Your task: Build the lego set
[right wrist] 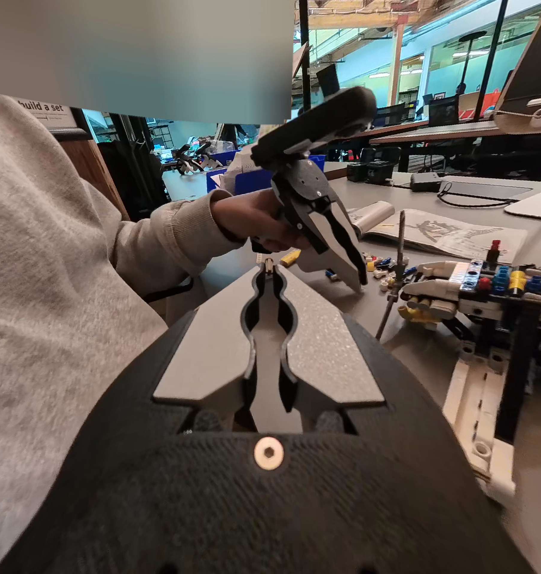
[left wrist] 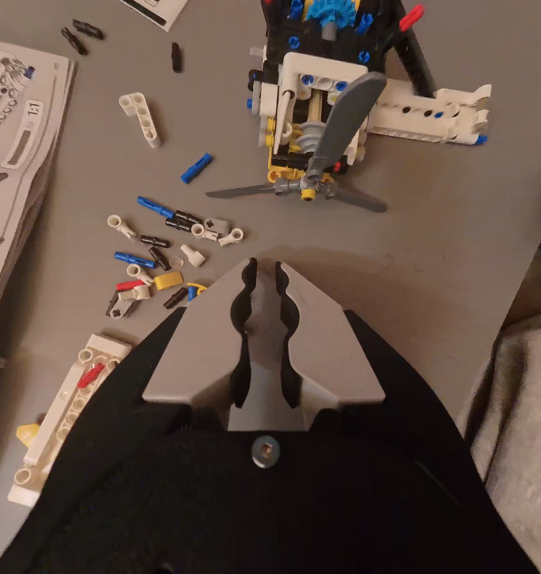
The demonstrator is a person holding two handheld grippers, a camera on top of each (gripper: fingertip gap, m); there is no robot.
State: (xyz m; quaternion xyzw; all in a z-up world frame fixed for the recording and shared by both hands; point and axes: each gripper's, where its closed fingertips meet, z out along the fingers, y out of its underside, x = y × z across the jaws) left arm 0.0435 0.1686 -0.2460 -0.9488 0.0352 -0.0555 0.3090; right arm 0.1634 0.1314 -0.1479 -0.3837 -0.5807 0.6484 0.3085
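The partly built plane model (left wrist: 318,124) stands at the far side of the grey table, its grey propeller (left wrist: 312,189) facing me; it also shows in the right wrist view (right wrist: 480,289). My left gripper (left wrist: 266,264) hovers just above the table, right of the loose-parts pile (left wrist: 169,248). Its jaws are a narrow gap apart with nothing between them. It shows from the side in the right wrist view (right wrist: 360,279), held by a hand (right wrist: 256,220). My right gripper (right wrist: 267,270) is raised above the table edge, shut on a small pale pin (right wrist: 268,266) at its tips.
An open instruction booklet (left wrist: 17,155) lies at the left. A white bent beam (left wrist: 142,119), a blue pin (left wrist: 196,167) and black pins (left wrist: 79,34) lie loose. A white panel assembly (left wrist: 67,413) lies near left. The person's grey sleeve (right wrist: 61,279) is close.
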